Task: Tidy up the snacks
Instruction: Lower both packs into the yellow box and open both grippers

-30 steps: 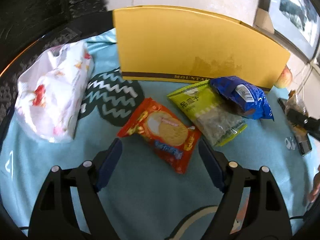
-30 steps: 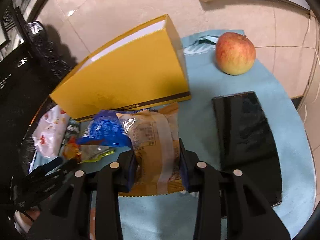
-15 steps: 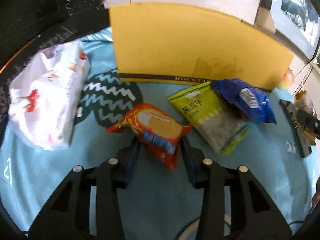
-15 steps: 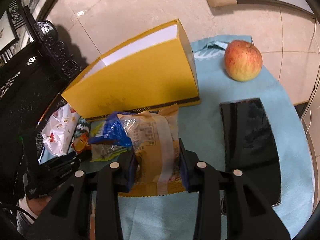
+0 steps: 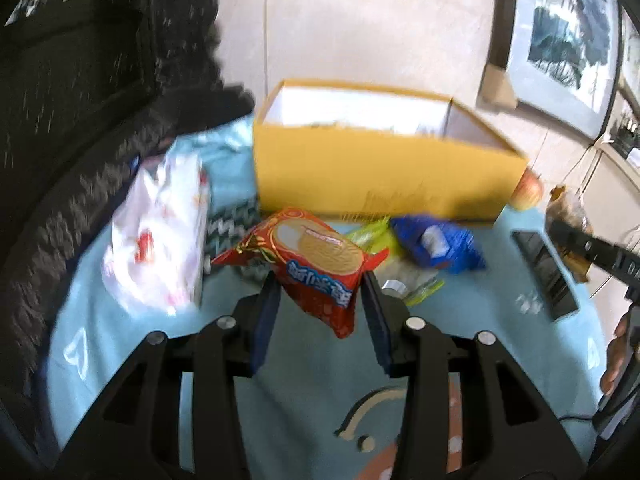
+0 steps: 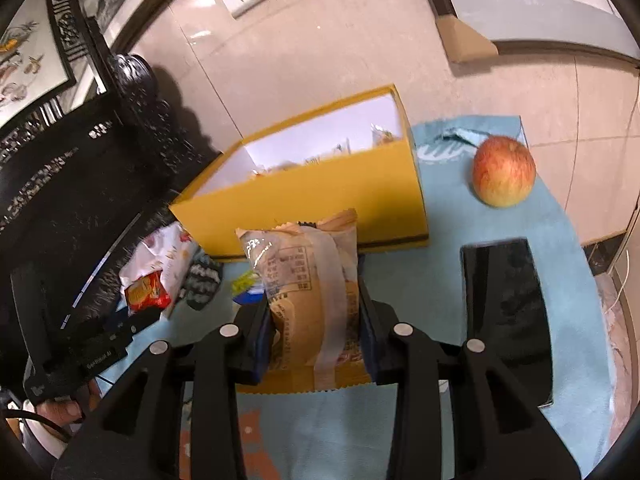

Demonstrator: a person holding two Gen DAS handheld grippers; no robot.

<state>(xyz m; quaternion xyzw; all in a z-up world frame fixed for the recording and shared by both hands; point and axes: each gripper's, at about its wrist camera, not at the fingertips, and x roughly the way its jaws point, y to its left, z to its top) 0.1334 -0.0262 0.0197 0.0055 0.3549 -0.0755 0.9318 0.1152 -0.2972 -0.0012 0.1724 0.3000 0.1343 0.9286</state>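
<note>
My left gripper [image 5: 320, 312] is shut on a red biscuit packet [image 5: 312, 260], which hangs off the blue cloth in front of the yellow box [image 5: 380, 168]. The box is open at the top, with white inner walls and some wrappers inside [image 6: 320, 156]. A green snack bag [image 5: 400, 272] and a blue snack bag [image 5: 436, 244] lie on the cloth near the box front. My right gripper [image 6: 316, 336] is shut on a tan, partly clear snack bag [image 6: 308, 280], held up before the yellow box [image 6: 320, 208]. The red biscuit packet [image 6: 146, 292] shows at the left there.
A white printed bag [image 5: 160, 236] lies left of the box. A red apple [image 6: 504, 170] sits right of the box, and a black phone [image 6: 506, 316] lies on the blue cloth [image 6: 440, 272]. Dark carved furniture [image 6: 80, 184] stands at the left. A hand [image 5: 616, 360] shows at the right edge.
The left jaws closed on the red biscuit packet and lifted it off the cloth. Both grippers rose, so the box's open top now shows. The right grip stayed the same.
</note>
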